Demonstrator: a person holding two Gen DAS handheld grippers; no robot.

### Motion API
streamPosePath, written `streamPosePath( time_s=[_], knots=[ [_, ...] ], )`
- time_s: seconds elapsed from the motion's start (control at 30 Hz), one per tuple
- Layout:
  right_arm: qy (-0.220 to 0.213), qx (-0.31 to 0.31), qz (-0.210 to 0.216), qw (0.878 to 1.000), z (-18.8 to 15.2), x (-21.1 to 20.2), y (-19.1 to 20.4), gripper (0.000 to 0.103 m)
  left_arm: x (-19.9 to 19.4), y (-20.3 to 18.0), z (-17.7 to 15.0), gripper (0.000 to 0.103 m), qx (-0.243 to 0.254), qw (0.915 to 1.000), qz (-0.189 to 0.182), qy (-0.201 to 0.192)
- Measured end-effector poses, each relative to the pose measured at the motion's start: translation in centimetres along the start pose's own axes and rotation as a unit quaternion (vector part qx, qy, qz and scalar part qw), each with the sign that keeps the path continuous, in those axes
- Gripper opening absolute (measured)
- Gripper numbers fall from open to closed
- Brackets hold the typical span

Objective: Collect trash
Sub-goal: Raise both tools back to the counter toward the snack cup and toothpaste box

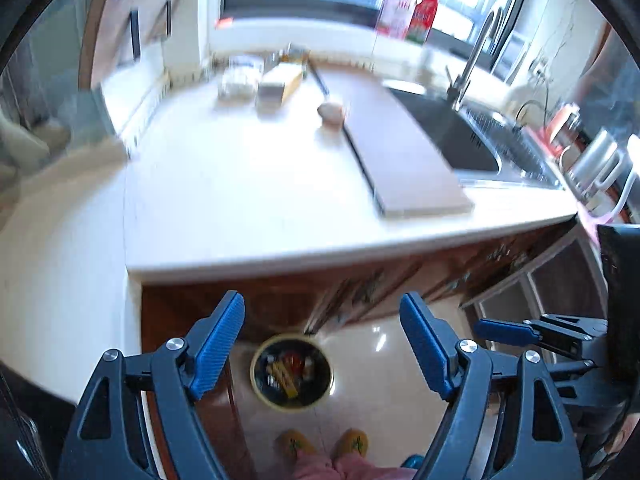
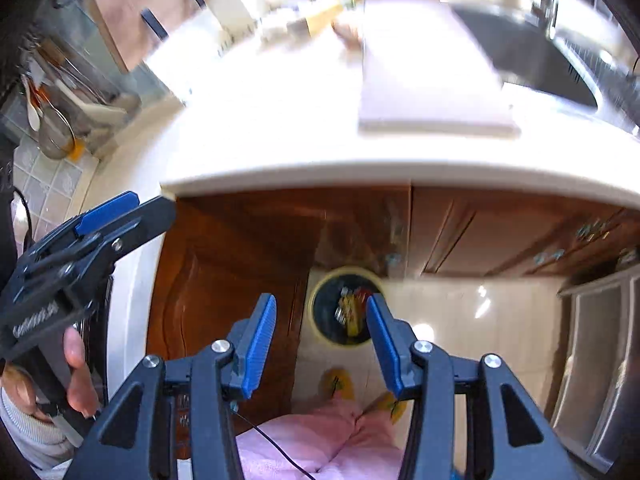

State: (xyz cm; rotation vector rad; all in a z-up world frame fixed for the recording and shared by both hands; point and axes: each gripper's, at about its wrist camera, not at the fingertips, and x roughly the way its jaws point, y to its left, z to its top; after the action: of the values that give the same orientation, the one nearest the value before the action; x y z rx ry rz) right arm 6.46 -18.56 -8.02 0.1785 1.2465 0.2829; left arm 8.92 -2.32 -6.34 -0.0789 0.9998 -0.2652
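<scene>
Both the left gripper (image 1: 322, 344) and right gripper (image 2: 321, 344) are hanging spread apart and empty above the floor bin (image 1: 291, 372), which is holding wrappers; apparently between drops, the next move calls for finding leftover trash on the counter (image 1: 248, 184)

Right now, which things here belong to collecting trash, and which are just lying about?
For the job:
- trash bin on the floor, wrappers already inside
- left tool, open and empty
- right tool, open and empty

Just lying about:
- cutting board
- sink
- faucet
- red bottle
</scene>
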Motion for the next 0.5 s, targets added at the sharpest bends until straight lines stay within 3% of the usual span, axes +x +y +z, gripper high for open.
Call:
streamPosePath(
  time_s=[0.33, 0.5],
  knots=[
    [-0.106, -0.012, -0.049, 0.993, 4.9, -5.7, 2.3, 0.048, -1.1, 1.5, 7.7, 0.078, 0.009, 0.9997, 0.001, -0.022],
    [-0.119, -0.029, -0.058, 0.991, 8.7, -6.5, 2.0, 0.048, -0.1, 1.7, 10.8, 0.078, 0.017, 0.9991, 0.007, -0.039]
  ],
)
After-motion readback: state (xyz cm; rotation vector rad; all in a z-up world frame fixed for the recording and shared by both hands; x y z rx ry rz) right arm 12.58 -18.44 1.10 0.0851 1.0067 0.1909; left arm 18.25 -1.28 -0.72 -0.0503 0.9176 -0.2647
